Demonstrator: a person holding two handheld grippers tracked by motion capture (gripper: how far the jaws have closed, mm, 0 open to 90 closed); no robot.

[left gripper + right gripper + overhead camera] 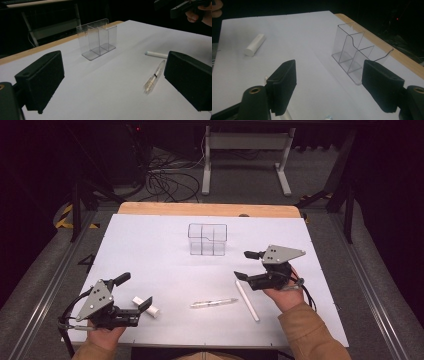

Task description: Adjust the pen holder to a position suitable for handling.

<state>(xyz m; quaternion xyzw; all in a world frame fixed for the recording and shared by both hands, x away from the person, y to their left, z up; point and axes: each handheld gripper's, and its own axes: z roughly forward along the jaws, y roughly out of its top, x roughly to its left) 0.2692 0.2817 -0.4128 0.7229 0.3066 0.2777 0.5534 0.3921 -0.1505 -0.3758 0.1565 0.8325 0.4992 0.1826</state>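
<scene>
Fingers of both grippers stand spread apart, holding nothing. Seen from above, the left gripper (134, 296) rests low at the near left of the white desk (150, 250), its fingers (40, 80) on either side of a short white stick (146, 305) that lies flat between them without being gripped. The right gripper (246, 265) hovers at the near right, its fingers (283, 87) pointing toward the middle of the desk.

Three writing items lie flat on the desk near the person's edge. The short white stick is at the left gripper. A clear pen (214, 303) lies in the middle, between the two grippers. A long white stick (247, 301) lies just under and in front of the right gripper, angled toward the near edge.

Farther back, near the centre of the desk, stands a clear holder (207, 239) with several upright compartments. It looks empty in all three views.

The job appears to be placing the items into the holder, and it seems barely begun: nothing is lifted, nothing is inside. All three items are left to pick up and stand in the compartments.
</scene>
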